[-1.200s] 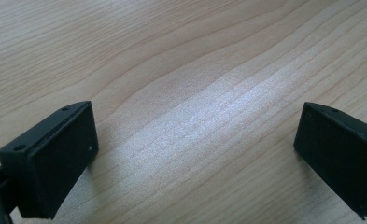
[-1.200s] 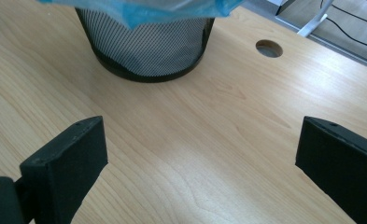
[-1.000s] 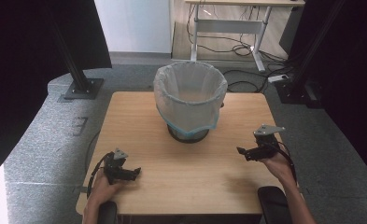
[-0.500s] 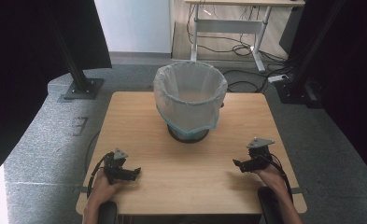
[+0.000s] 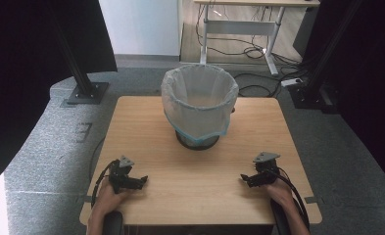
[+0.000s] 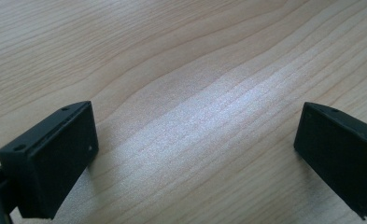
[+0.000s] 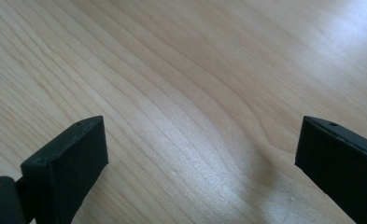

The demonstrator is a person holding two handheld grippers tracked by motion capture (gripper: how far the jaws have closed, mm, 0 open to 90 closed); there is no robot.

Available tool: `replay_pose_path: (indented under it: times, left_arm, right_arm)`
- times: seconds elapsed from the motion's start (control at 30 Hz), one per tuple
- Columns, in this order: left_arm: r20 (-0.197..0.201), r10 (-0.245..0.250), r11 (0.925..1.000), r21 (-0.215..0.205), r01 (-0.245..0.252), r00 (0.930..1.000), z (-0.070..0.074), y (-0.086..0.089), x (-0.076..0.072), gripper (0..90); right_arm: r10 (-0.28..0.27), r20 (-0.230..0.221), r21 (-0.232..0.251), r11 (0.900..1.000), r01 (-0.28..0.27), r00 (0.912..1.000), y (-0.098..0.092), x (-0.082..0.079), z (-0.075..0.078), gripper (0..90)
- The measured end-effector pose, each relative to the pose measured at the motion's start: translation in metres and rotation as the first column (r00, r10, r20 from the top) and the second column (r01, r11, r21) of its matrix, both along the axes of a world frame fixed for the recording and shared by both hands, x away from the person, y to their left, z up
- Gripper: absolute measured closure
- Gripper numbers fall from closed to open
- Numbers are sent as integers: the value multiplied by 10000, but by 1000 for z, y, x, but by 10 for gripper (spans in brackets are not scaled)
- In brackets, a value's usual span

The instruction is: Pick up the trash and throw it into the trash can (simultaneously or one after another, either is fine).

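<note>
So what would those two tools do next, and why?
Probably lift and reach forward to the bin. Both the left tool and right tool lie low near the table's front edge, jaws wide open on bare wood, and the lined bin is the one thing ahead.

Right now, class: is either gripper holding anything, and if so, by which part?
Nothing is held. The left gripper and right gripper both stand open over bare table, well short of the lined bin.

High view overhead — gripper views skim tabletop (image 5: 190, 181).
</note>
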State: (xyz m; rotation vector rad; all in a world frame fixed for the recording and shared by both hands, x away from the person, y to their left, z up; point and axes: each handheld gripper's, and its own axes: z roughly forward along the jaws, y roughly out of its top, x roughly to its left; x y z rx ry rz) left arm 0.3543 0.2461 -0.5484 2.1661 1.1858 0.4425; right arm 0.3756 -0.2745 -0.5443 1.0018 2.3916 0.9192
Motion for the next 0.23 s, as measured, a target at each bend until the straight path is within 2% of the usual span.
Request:
replay_pose_path:
  times: [0.17, 0.23]
  left_arm:
    - [0, -1, 10000, -1, 1, 10000, 0, 0, 0, 0]
    - [-2, 2, 10000, 0, -2, 10000, 0, 0, 0, 0]
  right_arm:
    - [265, -154, -302, 9992, -270, 9995, 3, 1, -2, 48]
    - [286, -280, -231, 9993, -292, 9992, 3, 2, -3, 48]
